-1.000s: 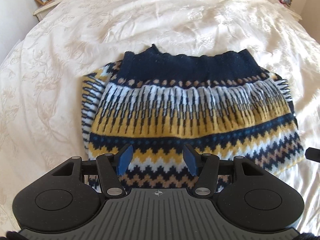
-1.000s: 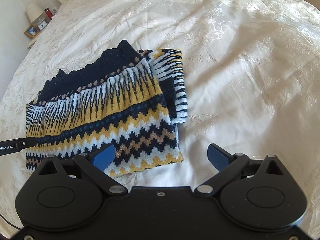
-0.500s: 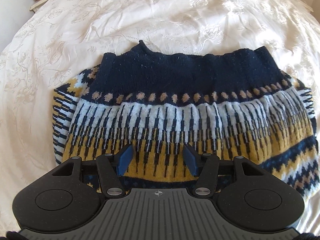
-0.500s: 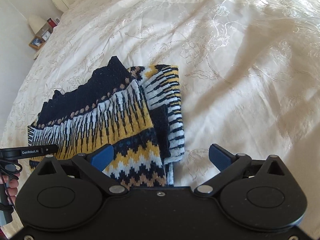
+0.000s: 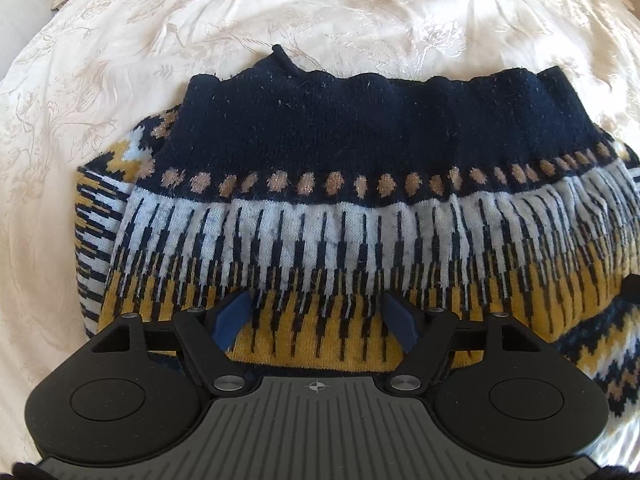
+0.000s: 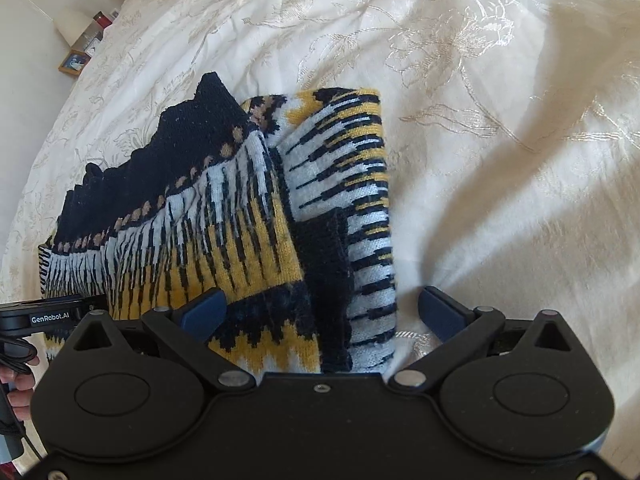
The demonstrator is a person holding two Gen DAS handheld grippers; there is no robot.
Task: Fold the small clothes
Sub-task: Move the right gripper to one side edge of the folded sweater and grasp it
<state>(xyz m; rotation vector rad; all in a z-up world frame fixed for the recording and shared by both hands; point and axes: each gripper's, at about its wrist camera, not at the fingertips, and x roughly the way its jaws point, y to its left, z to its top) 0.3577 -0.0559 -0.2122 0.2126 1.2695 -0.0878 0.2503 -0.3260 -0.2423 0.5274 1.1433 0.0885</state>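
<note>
Surface: cream embroidered bedspread, with a framed photo on a bedside shelf.
Left wrist view: the left gripper, jaws apart and empty, has advanced from the zigzag hem to the yellow band of the folded sweater.
Right wrist view: the right gripper, wide open, now straddles the sweater's tucked side edge.
Meaning: both look poised to pinch for another fold.
Only here: the tucked sleeve layers and a hand show only in the right view.
</note>
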